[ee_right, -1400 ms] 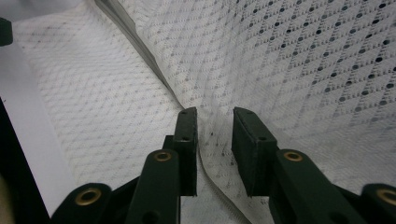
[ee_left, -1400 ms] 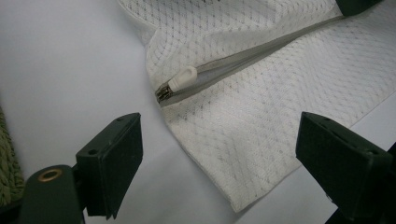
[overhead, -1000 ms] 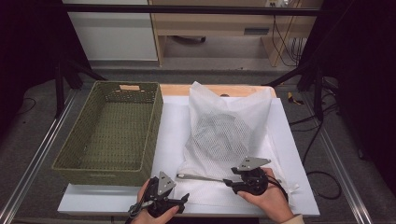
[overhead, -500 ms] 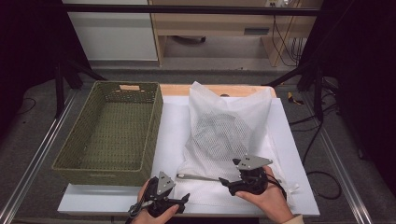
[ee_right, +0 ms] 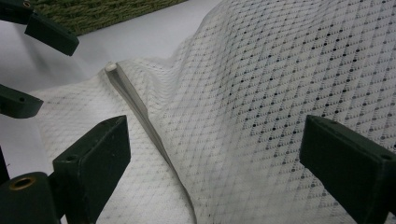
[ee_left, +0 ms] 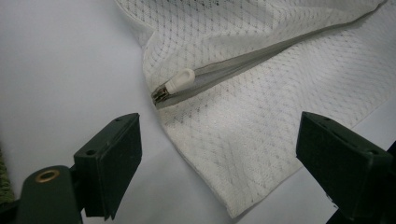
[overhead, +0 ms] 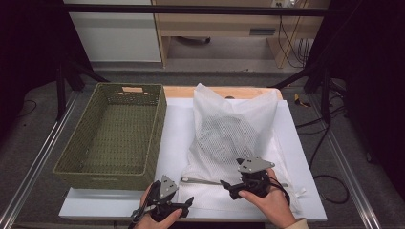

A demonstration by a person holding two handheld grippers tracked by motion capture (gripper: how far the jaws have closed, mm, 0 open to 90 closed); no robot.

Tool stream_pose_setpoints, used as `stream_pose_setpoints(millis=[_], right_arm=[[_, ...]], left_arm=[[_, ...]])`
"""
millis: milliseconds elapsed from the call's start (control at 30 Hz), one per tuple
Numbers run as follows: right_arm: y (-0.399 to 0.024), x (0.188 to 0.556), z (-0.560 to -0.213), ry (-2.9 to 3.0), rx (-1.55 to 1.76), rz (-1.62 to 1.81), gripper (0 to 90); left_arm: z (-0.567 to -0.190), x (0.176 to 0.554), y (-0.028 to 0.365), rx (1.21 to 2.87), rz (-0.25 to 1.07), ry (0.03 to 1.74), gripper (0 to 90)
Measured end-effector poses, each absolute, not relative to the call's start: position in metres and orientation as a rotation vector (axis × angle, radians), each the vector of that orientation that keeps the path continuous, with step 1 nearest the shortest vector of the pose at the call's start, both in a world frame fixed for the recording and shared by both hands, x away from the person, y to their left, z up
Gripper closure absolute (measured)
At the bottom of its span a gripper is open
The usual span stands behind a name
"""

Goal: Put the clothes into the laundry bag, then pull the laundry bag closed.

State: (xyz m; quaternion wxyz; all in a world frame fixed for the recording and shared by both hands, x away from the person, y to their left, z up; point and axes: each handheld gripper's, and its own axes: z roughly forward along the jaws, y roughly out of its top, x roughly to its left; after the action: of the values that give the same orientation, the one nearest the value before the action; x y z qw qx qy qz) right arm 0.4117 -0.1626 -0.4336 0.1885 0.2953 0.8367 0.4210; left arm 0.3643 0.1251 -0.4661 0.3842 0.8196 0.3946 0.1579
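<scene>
My left gripper [ee_left: 219, 172] stands wide with nothing between its jaws. Just ahead of it lies the near corner of the white mesh bag [ee_left: 261, 116], with the grey zipper's [ee_left: 243, 65] pale pull tab [ee_left: 181, 80] a little beyond. My right gripper [ee_right: 212, 163] has just been opening and now gapes wide over the bag's mesh (the pads clear of it, as far as I can tell). The green basket [overhead: 114, 133] sits beyond my left gripper.
</scene>
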Motion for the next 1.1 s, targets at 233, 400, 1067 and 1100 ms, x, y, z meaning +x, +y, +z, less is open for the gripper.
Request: stream_pose_setpoints(millis=[233, 400, 1067, 1100], right_arm=[[-0.160, 0.411, -0.433, 2.350, 0.824, 1.180, 9.2], [-0.161, 0.412, -0.435, 2.358, 0.835, 1.168, 9.7], [-0.161, 0.413, -0.441, 2.381, 0.843, 1.138, 10.4], [-0.161, 0.413, -0.441, 2.382, 0.845, 1.136, 10.4]], left_arm=[[-0.467, 0.366, 0.127, 2.083, 0.404, 1.010, 16.4], [-0.469, 0.368, 0.128, 2.068, 0.400, 1.032, 17.3], [-0.481, 0.378, 0.130, 1.995, 0.402, 1.057, 32.0], [-0.482, 0.380, 0.130, 1.992, 0.394, 1.064, 32.2]])
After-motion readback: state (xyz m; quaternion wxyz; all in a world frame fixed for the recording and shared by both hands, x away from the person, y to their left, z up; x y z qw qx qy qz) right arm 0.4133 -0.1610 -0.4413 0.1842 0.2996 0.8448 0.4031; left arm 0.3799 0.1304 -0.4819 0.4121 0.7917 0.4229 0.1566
